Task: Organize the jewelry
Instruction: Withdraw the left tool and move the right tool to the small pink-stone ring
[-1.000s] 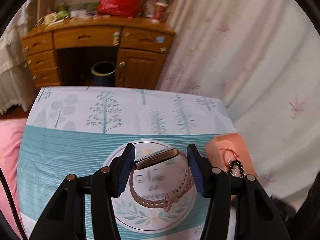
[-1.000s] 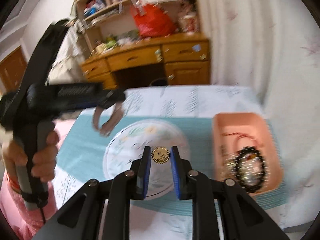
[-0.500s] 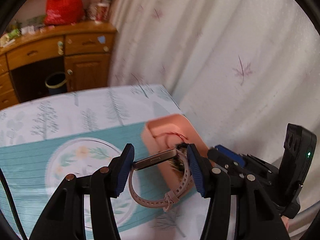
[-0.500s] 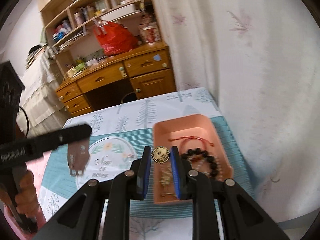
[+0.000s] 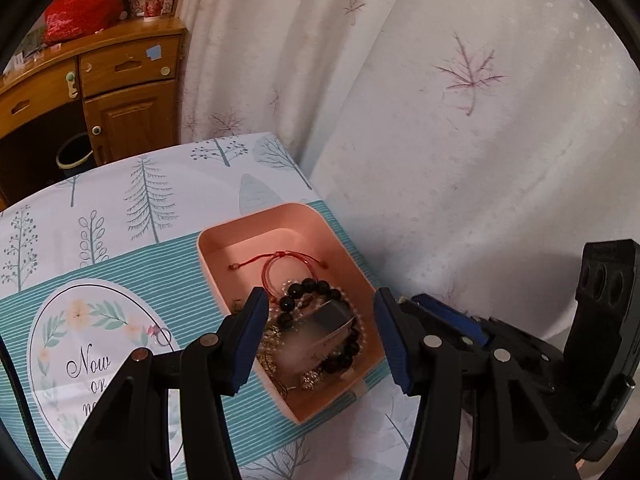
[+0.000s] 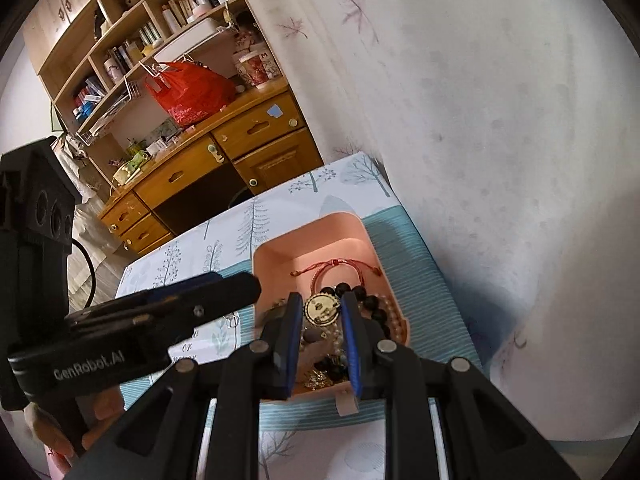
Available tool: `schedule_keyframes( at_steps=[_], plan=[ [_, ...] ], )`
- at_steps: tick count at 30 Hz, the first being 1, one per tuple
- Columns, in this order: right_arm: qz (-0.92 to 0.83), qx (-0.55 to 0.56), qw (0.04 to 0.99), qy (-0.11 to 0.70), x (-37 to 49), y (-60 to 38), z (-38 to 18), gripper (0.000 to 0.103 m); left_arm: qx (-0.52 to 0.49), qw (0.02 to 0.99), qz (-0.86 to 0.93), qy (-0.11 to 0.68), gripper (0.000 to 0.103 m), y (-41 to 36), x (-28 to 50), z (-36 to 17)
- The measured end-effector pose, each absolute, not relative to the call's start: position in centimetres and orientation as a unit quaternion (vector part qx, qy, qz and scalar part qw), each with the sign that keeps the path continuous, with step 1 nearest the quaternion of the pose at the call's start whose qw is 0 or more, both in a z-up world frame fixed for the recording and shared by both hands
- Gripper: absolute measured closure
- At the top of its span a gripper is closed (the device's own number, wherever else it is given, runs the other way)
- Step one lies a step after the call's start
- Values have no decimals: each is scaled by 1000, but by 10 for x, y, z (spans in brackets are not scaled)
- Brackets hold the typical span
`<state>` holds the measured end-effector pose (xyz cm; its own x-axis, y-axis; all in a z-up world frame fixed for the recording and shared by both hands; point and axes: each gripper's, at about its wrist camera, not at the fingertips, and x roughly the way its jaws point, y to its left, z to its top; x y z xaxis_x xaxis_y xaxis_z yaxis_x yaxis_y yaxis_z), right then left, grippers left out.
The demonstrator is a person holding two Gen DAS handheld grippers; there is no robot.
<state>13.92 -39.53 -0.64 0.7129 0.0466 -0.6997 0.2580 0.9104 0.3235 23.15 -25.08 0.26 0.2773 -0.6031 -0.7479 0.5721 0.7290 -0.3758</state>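
Left gripper (image 5: 320,340) opening above pink tray (image 5: 256,224).

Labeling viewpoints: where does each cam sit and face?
Left wrist: on the left gripper, facing down at the pink tray; jaws opening, blurred watch between; right gripper at right.
Right wrist: on the right gripper, shut on a gold coin over the tray; left gripper, a hand at left.
Shared: tray, tablecloth, desk.
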Motion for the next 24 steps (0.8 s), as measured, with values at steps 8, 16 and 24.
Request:
schedule_keyframes(
  at_steps=[8,16,24],
  plan=[
    [-63,213,889,400,147,-393,-16,69,-12,817,-312,486,18,-223,244,2],
    [-45,197,886,418,158,-363,-19,55,37,865,-173,470,9,-143,250,16],
    [15,137,895,425,177,-292,-30,55,5,873,-60,484,8,-49,264,10]
  ],
)
